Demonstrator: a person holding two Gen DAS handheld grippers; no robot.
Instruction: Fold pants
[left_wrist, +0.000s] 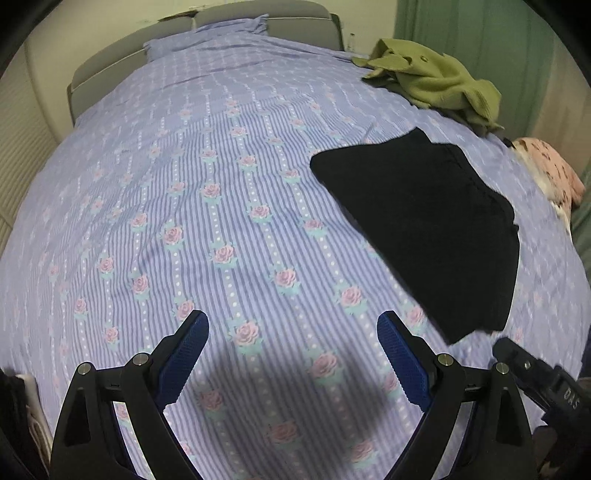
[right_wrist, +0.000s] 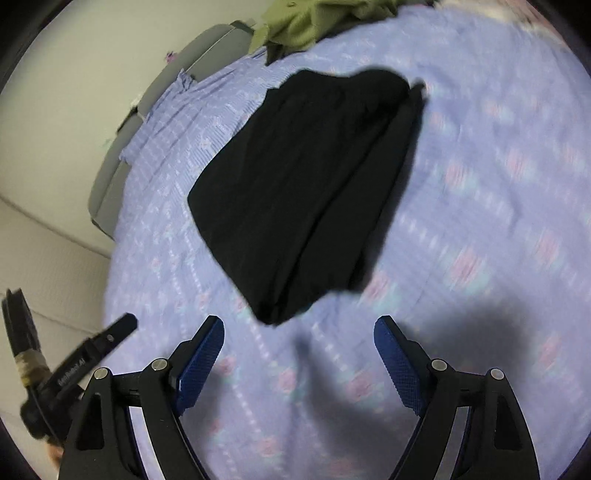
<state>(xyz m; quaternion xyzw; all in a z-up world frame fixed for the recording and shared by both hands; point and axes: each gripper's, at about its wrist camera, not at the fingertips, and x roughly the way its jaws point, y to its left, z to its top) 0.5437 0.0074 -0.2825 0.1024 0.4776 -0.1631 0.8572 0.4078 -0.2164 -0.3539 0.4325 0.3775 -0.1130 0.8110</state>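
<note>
Both tongs, left tongs (left_wrist: 293, 334) and right tongs (right_wrist: 299, 341), hang released over your striped floral bedsheet (left_wrist: 207, 229), so snagging the folded black pants (right_wrist: 303, 192) nearby could undo them.

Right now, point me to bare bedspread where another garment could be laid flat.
The widest free patch is the bedspread left of the black pants, running up to the pillow. A smaller strip lies between the pants and the open tongs. The right edge is crowded: green garment, pink cloth.

Folded black pants (left_wrist: 424, 221) on floral bed (left_wrist: 221, 184)
</note>
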